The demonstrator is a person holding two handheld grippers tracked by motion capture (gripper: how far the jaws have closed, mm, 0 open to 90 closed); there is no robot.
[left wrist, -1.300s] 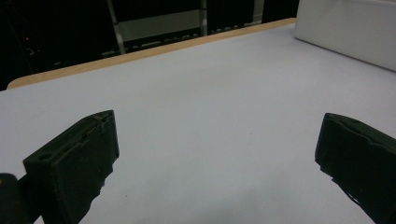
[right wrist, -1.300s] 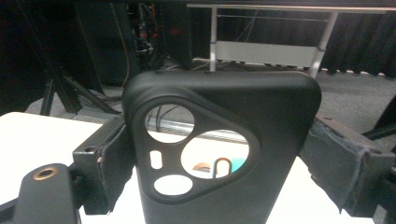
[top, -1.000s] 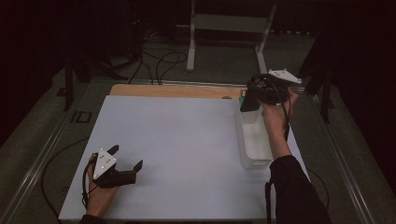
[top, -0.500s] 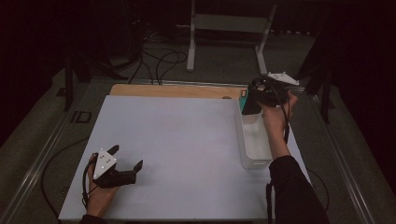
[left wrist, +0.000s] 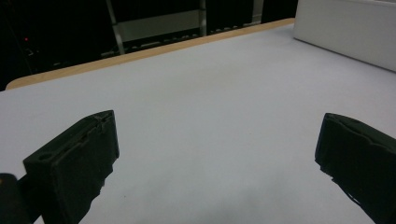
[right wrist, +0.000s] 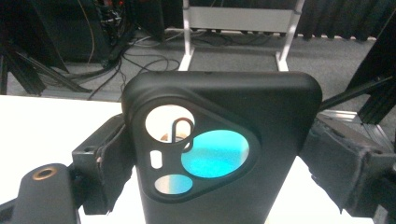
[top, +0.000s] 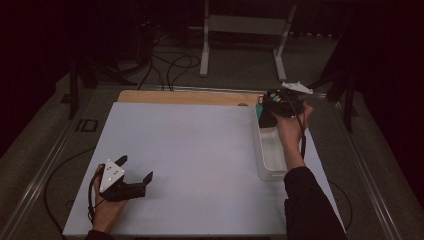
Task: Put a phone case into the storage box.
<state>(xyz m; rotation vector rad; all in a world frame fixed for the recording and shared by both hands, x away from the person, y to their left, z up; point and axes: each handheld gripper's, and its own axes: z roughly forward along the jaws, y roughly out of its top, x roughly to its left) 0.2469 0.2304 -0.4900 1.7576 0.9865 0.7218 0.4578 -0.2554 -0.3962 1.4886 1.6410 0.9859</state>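
Gripping: the right gripper (right wrist: 219, 154) is pinching a black phone case (right wrist: 224, 154) by its two long edges, one finger (right wrist: 100, 158) pressing on each side, so the back with its three-cornered camera cutout is facing the lens.
Case position: it is being held upright in the air over the far end of the bin (top: 272, 157), above the worktop's (top: 190, 150) far right corner; in the high view the right gripper (top: 267, 107) is showing a teal glint at its tip, the same teal that is filling the large round hole of the cutout.
Why held so: gripping across the narrow width is likely giving the firmest hold on a thin, bendy shell, and keeping it upright should be leaving it free to go down into the bin or out onto the worktop; this is a judgement.
Left fingers: the left gripper (left wrist: 215, 154) is resting with its fingers (left wrist: 77, 163) spread wide and nothing between them, only bare worktop.
Left placement: the left gripper (top: 131, 184) is lying low at the near left, well apart from the bin, probably parked out of the way.
Hard to tell: the case's lower end is being cut off by the frame edge; whether a phone is sitting inside it is unclear; the bin's contents are too dim to make out; the room behind is mostly dark, with a stand (right wrist: 233, 21) and cables (right wrist: 140, 60) on the floor.
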